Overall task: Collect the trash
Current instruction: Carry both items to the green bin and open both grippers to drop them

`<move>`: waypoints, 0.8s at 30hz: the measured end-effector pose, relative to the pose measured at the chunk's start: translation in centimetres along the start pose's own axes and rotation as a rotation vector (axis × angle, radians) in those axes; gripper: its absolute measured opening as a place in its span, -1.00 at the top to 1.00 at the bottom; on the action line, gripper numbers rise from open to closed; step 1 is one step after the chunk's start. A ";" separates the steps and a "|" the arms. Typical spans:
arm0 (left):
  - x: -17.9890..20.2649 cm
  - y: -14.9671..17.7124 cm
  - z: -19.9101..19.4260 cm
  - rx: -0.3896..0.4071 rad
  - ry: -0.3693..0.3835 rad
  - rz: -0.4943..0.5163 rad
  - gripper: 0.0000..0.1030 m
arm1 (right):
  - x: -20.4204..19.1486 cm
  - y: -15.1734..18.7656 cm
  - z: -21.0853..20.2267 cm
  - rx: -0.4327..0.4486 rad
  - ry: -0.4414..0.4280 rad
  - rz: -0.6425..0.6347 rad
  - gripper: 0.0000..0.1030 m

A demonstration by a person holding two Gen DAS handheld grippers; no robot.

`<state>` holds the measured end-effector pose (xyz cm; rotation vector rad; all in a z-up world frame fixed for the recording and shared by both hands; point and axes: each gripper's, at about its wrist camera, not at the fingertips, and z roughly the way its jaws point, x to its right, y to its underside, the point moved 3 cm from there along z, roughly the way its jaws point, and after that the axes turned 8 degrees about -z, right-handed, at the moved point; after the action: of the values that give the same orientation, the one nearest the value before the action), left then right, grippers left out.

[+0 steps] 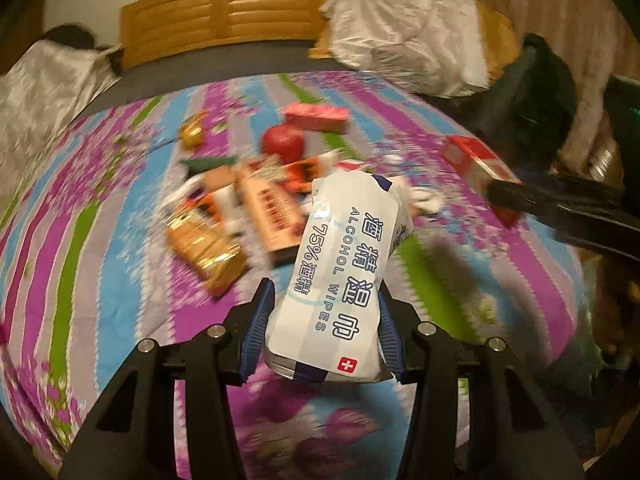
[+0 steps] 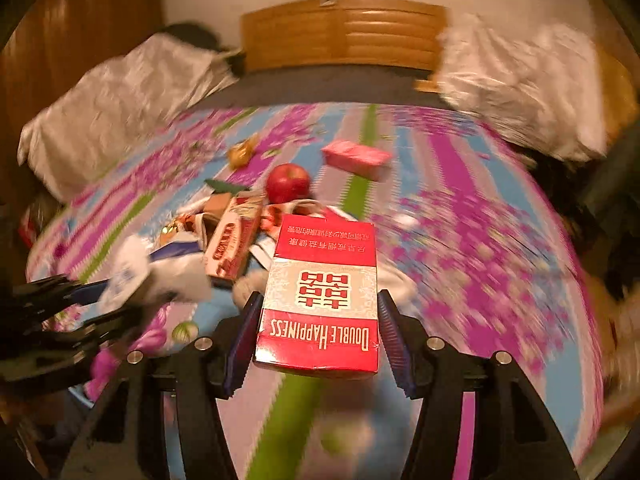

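Note:
My left gripper [image 1: 326, 308] is shut on a white alcohol wipes packet [image 1: 344, 272] and holds it above the bed. My right gripper [image 2: 318, 312] is shut on a red and white Double Happiness cigarette box [image 2: 320, 300], also seen at the right of the left wrist view [image 1: 476, 164]. The left gripper with the packet shows at the left of the right wrist view [image 2: 132, 280]. A pile of wrappers and boxes [image 1: 240, 208] lies in the middle of the bed, beyond both grippers.
A red apple [image 2: 288, 182], a pink box [image 2: 356, 158] and a gold wrapper [image 2: 240, 152] lie on the striped floral bedspread [image 2: 460, 200]. A wooden headboard [image 2: 340, 32], grey pillow [image 2: 112, 100] and white plastic bag [image 2: 520, 80] are behind.

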<state>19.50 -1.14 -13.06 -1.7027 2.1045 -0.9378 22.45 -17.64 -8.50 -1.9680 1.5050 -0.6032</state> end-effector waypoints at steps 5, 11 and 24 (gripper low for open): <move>7.3 -0.7 0.0 0.002 0.110 0.163 0.08 | 6.2 5.8 -9.6 0.033 0.115 0.215 -0.13; 19.8 -0.5 0.8 -0.039 0.320 0.369 0.08 | 13.7 12.9 -20.1 0.082 0.351 0.420 -0.14; 47.3 4.3 3.3 -0.200 0.610 0.717 0.07 | 27.6 31.5 -36.4 0.028 0.795 0.810 -0.14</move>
<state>5.38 -46.47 -9.68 -0.6077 2.9575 -1.1007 -16.64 -56.78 -3.50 -0.9203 2.5163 -1.0587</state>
